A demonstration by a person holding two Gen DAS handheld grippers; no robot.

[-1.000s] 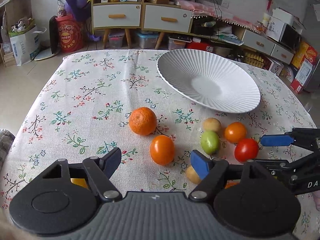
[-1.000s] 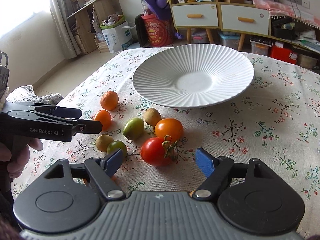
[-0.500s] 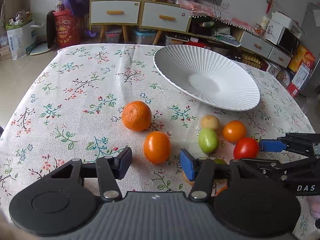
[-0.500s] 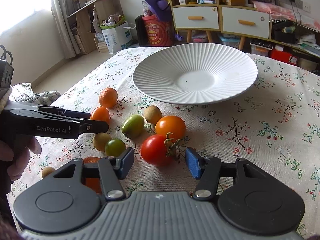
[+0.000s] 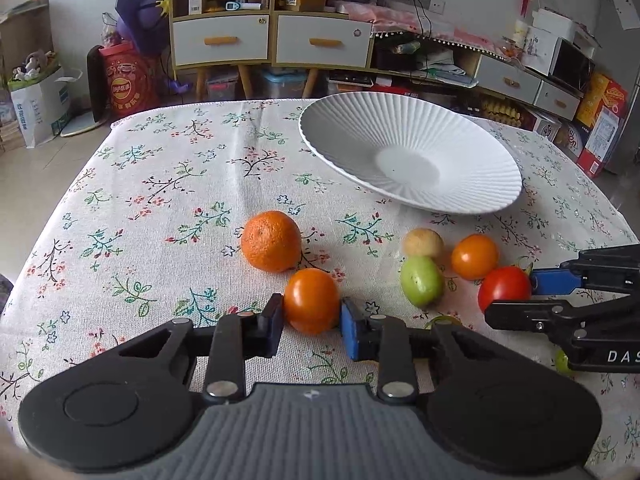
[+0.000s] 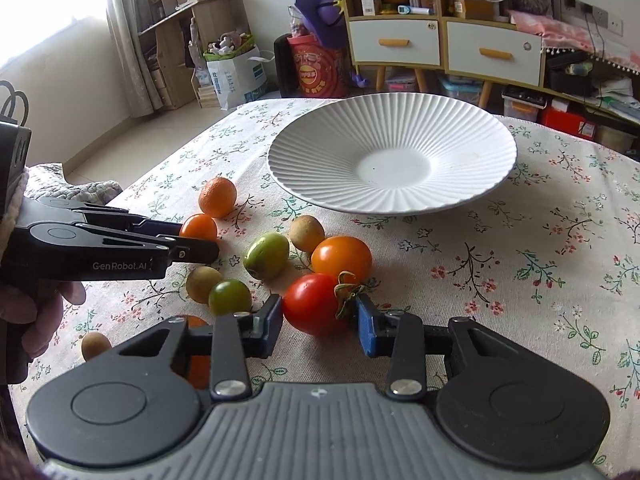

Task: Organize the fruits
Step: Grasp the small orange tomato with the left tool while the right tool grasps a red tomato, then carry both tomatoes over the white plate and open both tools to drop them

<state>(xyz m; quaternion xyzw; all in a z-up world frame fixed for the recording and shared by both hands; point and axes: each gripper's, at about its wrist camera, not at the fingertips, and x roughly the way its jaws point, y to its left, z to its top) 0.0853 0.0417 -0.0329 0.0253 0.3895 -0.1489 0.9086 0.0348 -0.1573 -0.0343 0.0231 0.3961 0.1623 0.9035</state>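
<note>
My left gripper [image 5: 312,320] is shut on an orange tomato [image 5: 311,300] that rests on the floral tablecloth; both blue pads press its sides. The right gripper [image 6: 318,318] is closing around a red tomato [image 6: 310,304], with the left pad on its skin and the right pad against its green calyx. Seen from the left wrist, the right gripper [image 5: 512,298] brackets that red tomato [image 5: 505,293]. A mandarin [image 5: 271,241], a green fruit [image 5: 421,282], a small tan fruit [image 5: 423,242] and another orange tomato [image 5: 475,256] lie loose. The white ribbed plate [image 5: 408,160] beyond them holds nothing.
Nearer the person, a green tomato [image 6: 230,297], two small tan fruits [image 6: 203,283] [image 6: 95,345] and a partly hidden orange fruit [image 6: 196,360] lie on the cloth. A hand [image 6: 40,312] holds the left gripper [image 6: 200,240]. Cabinets and clutter stand past the table's far edge.
Both grippers' jaws have come in from wide apart, the left onto the orange tomato and the right around the red tomato. Neither hand has shifted, and the fruits lie where they were.
</note>
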